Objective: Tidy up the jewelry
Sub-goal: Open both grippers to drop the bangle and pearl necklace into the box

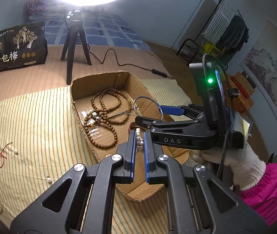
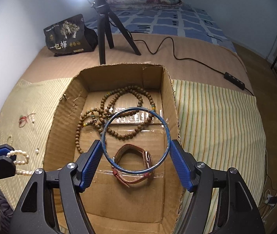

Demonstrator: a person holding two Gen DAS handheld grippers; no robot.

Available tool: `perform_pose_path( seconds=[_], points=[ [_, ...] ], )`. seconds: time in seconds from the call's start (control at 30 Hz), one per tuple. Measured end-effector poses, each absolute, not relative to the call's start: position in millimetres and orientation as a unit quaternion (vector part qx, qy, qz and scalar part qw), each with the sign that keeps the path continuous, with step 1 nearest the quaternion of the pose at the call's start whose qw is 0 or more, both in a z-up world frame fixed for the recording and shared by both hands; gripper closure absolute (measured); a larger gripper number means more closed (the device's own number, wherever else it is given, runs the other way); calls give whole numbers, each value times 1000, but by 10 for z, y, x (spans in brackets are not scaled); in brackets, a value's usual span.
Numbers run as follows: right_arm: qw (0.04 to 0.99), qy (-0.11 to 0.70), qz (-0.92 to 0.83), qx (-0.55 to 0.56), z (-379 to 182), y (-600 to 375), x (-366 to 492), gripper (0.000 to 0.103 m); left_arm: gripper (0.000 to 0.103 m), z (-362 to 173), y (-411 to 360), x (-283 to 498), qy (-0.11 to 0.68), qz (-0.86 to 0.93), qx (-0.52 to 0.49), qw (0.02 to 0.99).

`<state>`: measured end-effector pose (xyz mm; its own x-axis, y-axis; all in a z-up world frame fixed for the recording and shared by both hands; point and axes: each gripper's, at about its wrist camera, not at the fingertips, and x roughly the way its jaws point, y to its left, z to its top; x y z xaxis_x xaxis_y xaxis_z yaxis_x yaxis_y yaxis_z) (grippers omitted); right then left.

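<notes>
Pearl bracelet (image 1: pixel 139 140) sits clenched in my left claw (image 1: pixel 139 136) above the cardboard box (image 2: pixel 169 89); my right claw (image 2: pixel 136 148) grasps a blue bangle (image 2: pixel 135 140) over it. Box rests on striped cloth (image 2: pixel 216 120) covering a bed, tripod (image 2: pixel 107 29) behind.

The left gripper (image 1: pixel 139 143) points forward and down, its blue-padded jaws nearly together and clamped on a string of pearls (image 1: pixel 139 140). The right gripper (image 2: pixel 136 152) also tilts downward, its jaws spread wide with a thin blue bangle (image 2: pixel 135 140) pressed between the pads. In the left wrist view, the right gripper reaches in from the right side, carried by a hand in a white glove (image 1: pixel 242 165) with a pink sleeve (image 1: pixel 269 191) at the wrist.
</notes>
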<state>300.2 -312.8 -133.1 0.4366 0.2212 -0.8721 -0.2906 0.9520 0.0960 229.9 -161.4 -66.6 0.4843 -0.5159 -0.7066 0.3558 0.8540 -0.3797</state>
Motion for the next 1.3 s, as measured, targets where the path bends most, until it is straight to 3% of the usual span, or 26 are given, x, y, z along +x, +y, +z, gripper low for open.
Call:
perform_pose_path(
  seconds=[0.83,0.9,0.97,1.3],
  points=[
    [856,493,154,-30,-1126,-3005,2914,32,97,-533,-1240,2169,430,-224,-78,871],
    [858,487,159,-28,-1064,-2958,2883,32,89,-513,-1165,2142,427,-215,-77,875],
    [861,481,160,-27,-1009,-2913,2858,32,69,-482,-1070,2111,421,-205,-77,880],
    [872,458,171,-14,-760,-2567,2731,32,69,-341,-409,1943,401,-155,-74,900]
  ],
)
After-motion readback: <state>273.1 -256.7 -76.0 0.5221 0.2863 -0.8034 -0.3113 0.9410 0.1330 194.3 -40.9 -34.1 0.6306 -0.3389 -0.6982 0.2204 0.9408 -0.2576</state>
